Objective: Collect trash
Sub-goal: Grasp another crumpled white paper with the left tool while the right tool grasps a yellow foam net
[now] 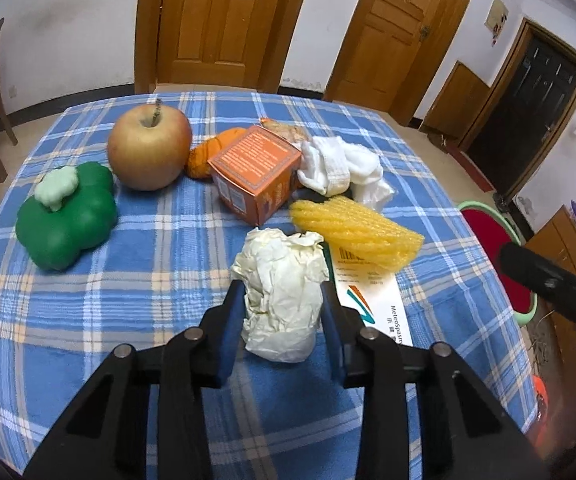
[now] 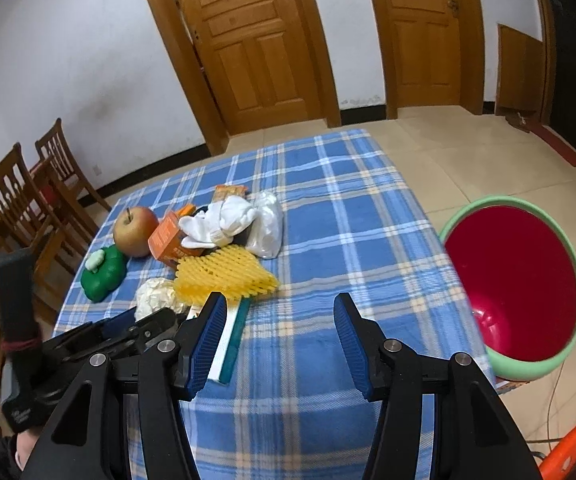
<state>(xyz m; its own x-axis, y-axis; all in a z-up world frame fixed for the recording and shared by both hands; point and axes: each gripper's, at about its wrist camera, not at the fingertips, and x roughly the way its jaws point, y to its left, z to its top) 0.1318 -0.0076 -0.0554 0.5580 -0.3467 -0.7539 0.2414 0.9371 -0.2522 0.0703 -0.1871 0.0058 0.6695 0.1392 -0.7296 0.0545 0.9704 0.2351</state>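
Left tool (image 1: 281, 300): fingers bracket the crumpled paper ball (image 1: 281, 292) on the table (image 1: 87, 320), apparently touching both sides. Confirm a firm pinch before lifting, then carry it to the red basin (image 2: 516, 284). Right tool (image 2: 279, 332): wide open, holding nothing.

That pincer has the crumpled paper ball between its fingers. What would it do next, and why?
Probably lift the crumpled paper ball off the tablecloth and carry it toward the red basin on the floor beside the table. The left gripper has a finger against each side of it, while the right gripper hangs open and empty.
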